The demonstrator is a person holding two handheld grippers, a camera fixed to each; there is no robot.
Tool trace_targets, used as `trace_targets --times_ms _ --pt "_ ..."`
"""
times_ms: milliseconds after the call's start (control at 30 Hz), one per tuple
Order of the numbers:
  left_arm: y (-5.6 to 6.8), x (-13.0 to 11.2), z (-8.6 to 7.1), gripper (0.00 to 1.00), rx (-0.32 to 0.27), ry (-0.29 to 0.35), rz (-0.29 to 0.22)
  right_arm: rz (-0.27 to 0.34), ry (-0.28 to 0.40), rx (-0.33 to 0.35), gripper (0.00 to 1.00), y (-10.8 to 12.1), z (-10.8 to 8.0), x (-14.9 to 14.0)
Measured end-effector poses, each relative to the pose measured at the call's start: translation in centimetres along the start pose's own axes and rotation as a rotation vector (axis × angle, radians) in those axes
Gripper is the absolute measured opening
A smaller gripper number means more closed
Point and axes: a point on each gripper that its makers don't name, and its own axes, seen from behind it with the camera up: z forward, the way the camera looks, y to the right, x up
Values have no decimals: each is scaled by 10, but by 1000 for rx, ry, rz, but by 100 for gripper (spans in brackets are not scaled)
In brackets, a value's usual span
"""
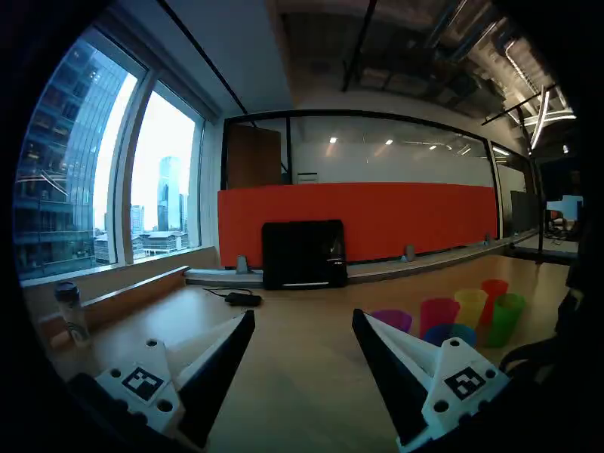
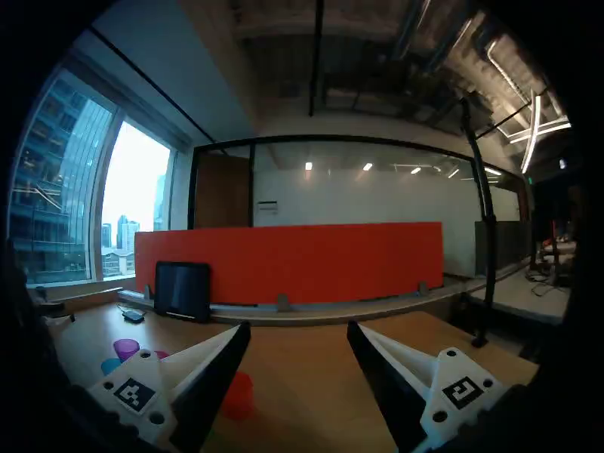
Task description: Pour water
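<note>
Cups: purple cup [image 1: 392, 318], pink cup [image 1: 439, 311], yellow cup [image 1: 470, 304], red cup [image 1: 494, 290], green cup [image 1: 506, 317], blue cup [image 1: 447, 333], all upright and bunched together on the bench [image 1: 302, 377].
Bottle: dark-capped bottle [image 1: 69, 311], upright, well apart.

Half hidden behind a finger [image 2: 200, 374] of the right gripper [image 2: 298, 328]: red cup [image 2: 240, 396]. Behind a finger [image 1: 396, 359] of the left gripper [image 1: 302, 315]: blue cup [image 1: 440, 332], partly. Too small to tell: dark thing [image 1: 243, 299].

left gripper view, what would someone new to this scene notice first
The long orange partition across the back of the wooden desk grabs the eye first, with a black tablet propped against it. Next come the coloured plastic cups clustered at the desk's right in the left gripper view, then the tall windows on the left showing skyscrapers.
</note>
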Motion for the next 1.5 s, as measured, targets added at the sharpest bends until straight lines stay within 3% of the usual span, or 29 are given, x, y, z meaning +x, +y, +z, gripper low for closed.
trace_targets --times_ms 700,1500 --pt "6 -17 -3 96 -10 -17 -37 5 2 8 99 -4 0 2" --pt "6 -16 -2 96 -17 -20 -37 3 3 18 99 -9 0 3"
